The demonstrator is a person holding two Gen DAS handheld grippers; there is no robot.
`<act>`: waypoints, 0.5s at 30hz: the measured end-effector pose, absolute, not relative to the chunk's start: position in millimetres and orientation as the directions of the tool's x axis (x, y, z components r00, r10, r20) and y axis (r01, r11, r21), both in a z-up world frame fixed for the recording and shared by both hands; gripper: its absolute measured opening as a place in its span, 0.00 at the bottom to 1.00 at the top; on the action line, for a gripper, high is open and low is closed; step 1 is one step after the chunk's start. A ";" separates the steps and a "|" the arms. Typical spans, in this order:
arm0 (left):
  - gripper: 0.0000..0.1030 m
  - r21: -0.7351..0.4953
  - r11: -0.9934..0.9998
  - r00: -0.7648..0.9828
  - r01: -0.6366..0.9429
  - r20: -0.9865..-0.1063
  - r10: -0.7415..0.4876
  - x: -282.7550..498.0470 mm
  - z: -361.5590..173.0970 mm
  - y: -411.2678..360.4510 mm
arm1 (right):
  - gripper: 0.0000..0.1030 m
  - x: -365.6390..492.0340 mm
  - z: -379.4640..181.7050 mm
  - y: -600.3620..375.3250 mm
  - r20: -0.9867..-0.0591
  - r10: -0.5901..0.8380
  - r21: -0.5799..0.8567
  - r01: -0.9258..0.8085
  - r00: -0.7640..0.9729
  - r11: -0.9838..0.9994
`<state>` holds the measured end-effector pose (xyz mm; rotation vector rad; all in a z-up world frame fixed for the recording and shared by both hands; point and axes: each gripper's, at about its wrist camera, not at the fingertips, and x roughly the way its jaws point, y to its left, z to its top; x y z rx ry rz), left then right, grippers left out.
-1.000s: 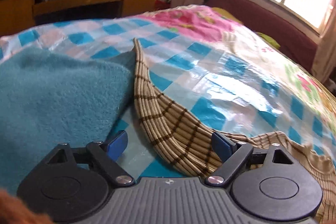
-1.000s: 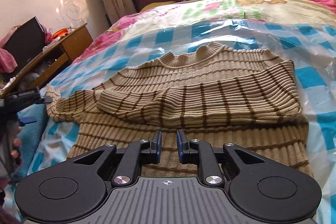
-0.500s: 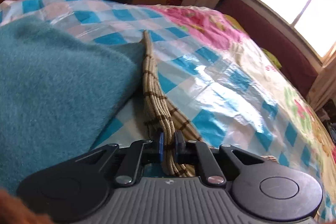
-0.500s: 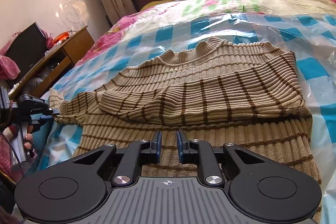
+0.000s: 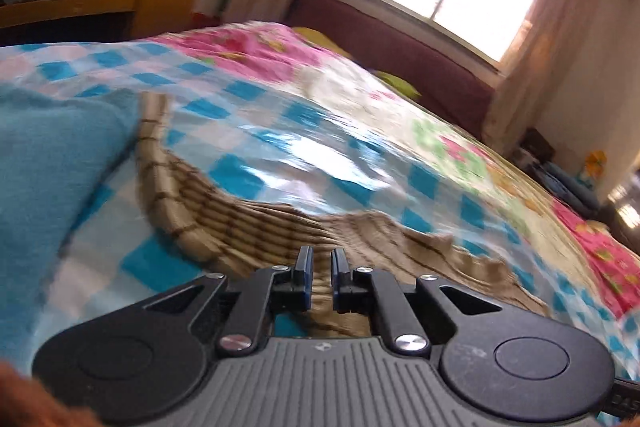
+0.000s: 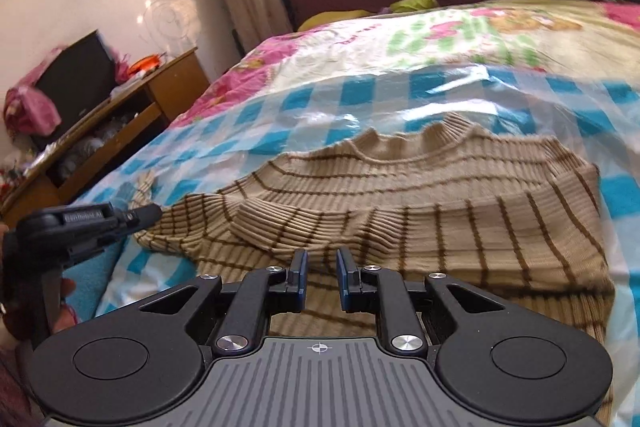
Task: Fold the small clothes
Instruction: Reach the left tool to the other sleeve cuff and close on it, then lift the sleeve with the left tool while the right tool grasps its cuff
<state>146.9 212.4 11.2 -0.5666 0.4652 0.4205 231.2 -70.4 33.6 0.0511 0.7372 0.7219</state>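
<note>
Left hand-held gripper (image 5: 320, 267) has its fingers drawn near together with a slim gap, and whether they pinch the sleeve of the tan ribbed sweater (image 6: 420, 195) under them is hard to tell in the blurred view. Right hand-held gripper (image 6: 322, 277) hovers over the sweater's lower part, fingers narrowly parted, holding nothing. That sweater lies on the bed (image 6: 460, 39), on a clear plastic sheet (image 6: 360, 99), one sleeve folded across its chest. Beside its outstretched sleeve lies a teal towel (image 5: 48, 163).

The left claw (image 5: 319, 269) is held low, its fingers nearly closed; whether anything is pinched cannot be told through blur. The right claw (image 6: 321, 273) is held level, slightly parted.
</note>
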 end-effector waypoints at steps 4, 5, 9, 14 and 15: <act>0.24 -0.366 0.675 0.739 -0.641 -0.531 0.414 140.3 3.1 242.0 | 0.17 239.4 45.8 -23.8 -0.611 0.651 0.260 -0.663 0.450 0.702; 0.28 -0.357 0.648 0.715 -0.673 -0.536 0.448 143.3 -1.1 248.2 | 0.17 241.5 49.4 -10.7 -0.612 0.659 0.256 -0.680 0.436 0.688; 0.35 -0.388 0.553 0.659 -0.737 -0.595 0.461 151.5 -28.2 267.4 | 0.17 252.3 64.2 50.8 -0.623 0.696 0.250 -0.753 0.356 0.609; 0.29 -0.445 0.535 0.683 -0.718 -0.597 0.421 149.8 -50.4 276.3 | 0.30 262.7 73.2 146.7 -0.661 0.717 0.246 -0.837 0.223 0.488; 0.23 -0.460 0.540 0.697 -0.705 -0.592 0.405 149.0 -51.0 276.7 | 0.30 263.9 72.3 167.2 -0.670 0.714 0.242 -0.850 0.203 0.468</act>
